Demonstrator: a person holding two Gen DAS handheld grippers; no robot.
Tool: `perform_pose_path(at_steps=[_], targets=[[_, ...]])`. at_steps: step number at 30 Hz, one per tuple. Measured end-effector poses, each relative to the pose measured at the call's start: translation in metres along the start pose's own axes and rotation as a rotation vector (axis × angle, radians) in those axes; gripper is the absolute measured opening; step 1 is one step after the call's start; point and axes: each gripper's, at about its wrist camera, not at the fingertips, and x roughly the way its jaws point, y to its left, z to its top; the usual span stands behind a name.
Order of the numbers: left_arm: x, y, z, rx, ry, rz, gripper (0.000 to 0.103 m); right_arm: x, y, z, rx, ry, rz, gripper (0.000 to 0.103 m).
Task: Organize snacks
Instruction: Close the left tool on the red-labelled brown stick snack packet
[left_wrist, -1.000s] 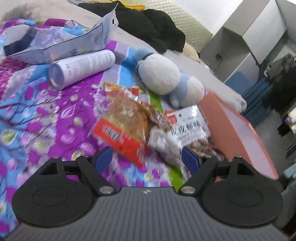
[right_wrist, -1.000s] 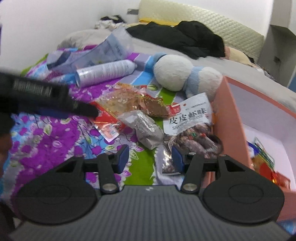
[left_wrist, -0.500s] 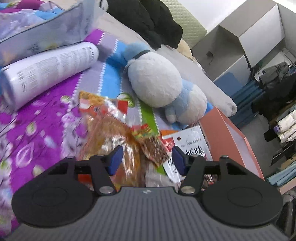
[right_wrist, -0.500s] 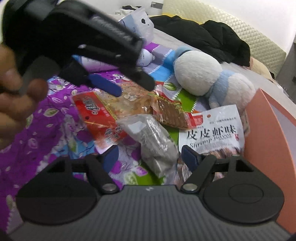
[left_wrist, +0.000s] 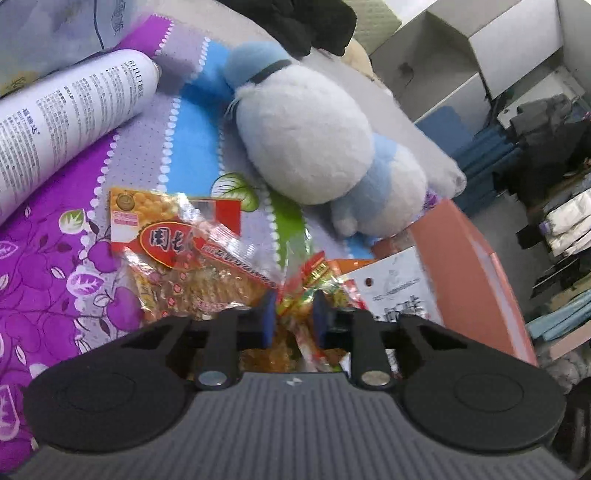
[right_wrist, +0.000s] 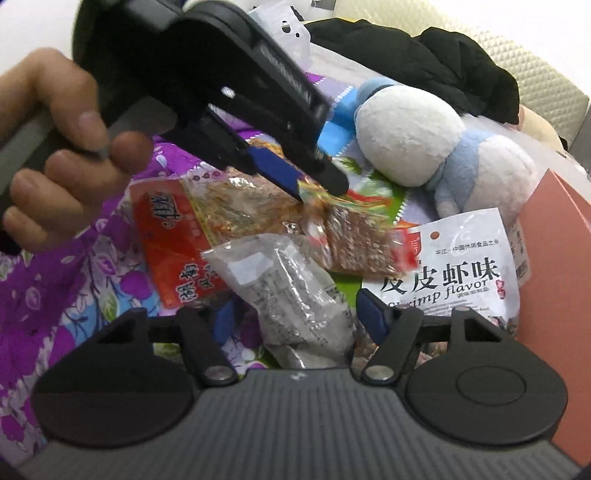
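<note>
On the bed, the snack pile is lying left of the orange box — light, crinkly, slippery packets. The left gripper is pinching the small packet by its sealed edge; the right gripper is hovering spread over the grey packet.

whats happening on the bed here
A person is sorting snack packets on a floral bedspread, holding tongs in each hand. The left tongs are pinched on a small colourful snack packet in the pile. The right tongs hang open over a grey packet, beside the orange box.
</note>
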Motion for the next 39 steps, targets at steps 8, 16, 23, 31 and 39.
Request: perform_pose_path(at_steps=[8, 16, 23, 31, 39], targets=[[-0.002, -0.008, -0.002, 0.016, -0.016, 0.008, 0.004, -0.004, 0.005, 0.001, -0.011, 0.002, -0.012, 0.049], [-0.039, -0.025, -0.018, 0.005, -0.057, 0.026, 0.002, -0.026, 0.012, -0.008, 0.009, 0.009, 0.002, 0.047], [-0.080, -0.041, -0.048, -0.024, -0.081, 0.046, 0.001, -0.064, 0.023, -0.025, 0.028, 0.030, 0.020, 0.046], [-0.141, -0.051, -0.092, -0.104, -0.144, 0.062, 0.001, -0.104, 0.026, -0.046, 0.040, 0.047, -0.011, 0.046], [-0.188, -0.056, -0.146, -0.202, -0.157, 0.061, 0.001, -0.132, 0.033, -0.069, 0.083, 0.053, -0.064, 0.046]])
